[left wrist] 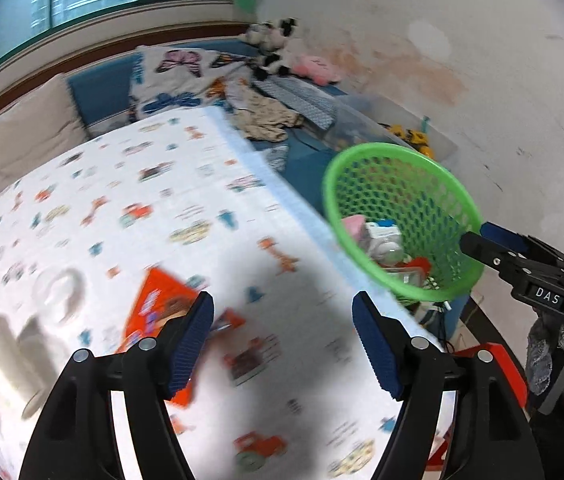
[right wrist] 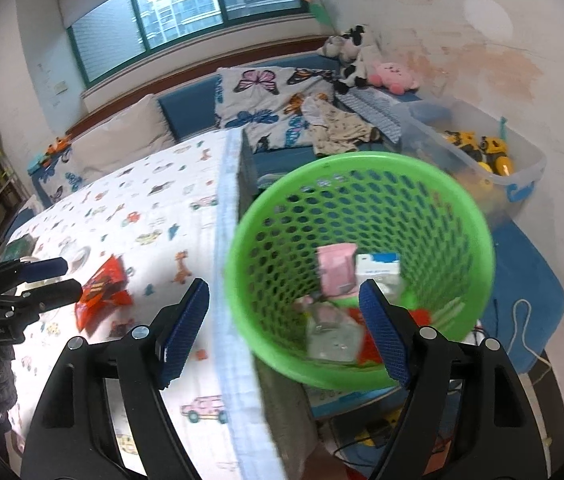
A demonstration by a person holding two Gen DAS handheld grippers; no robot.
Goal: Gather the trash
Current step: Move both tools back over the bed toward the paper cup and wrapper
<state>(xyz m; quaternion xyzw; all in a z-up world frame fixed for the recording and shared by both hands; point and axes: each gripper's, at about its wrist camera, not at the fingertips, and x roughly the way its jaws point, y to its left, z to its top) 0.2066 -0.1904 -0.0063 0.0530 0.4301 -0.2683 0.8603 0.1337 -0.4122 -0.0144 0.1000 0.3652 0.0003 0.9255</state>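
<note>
A green mesh basket (right wrist: 362,264) sits off the right edge of the cloth-covered table (right wrist: 141,208); it also shows in the left wrist view (left wrist: 402,220). It holds a pink carton (right wrist: 336,268), a white-blue carton (right wrist: 378,270), a clear wrapper and red scraps. My right gripper (right wrist: 284,332) is open, spanning the basket's near rim and the table edge. An orange-red snack packet (left wrist: 161,300) lies on the table, also in the right wrist view (right wrist: 101,292). My left gripper (left wrist: 282,344) is open above the table, the packet by its left finger.
A white roll or cup (left wrist: 1,356) and a clear lid (left wrist: 61,292) lie left on the table. Behind are a blue sofa with butterfly pillows (right wrist: 265,96), plush toys (right wrist: 394,74) and a clear bin of yellow toys (right wrist: 478,152). A blue mat and cables lie below right.
</note>
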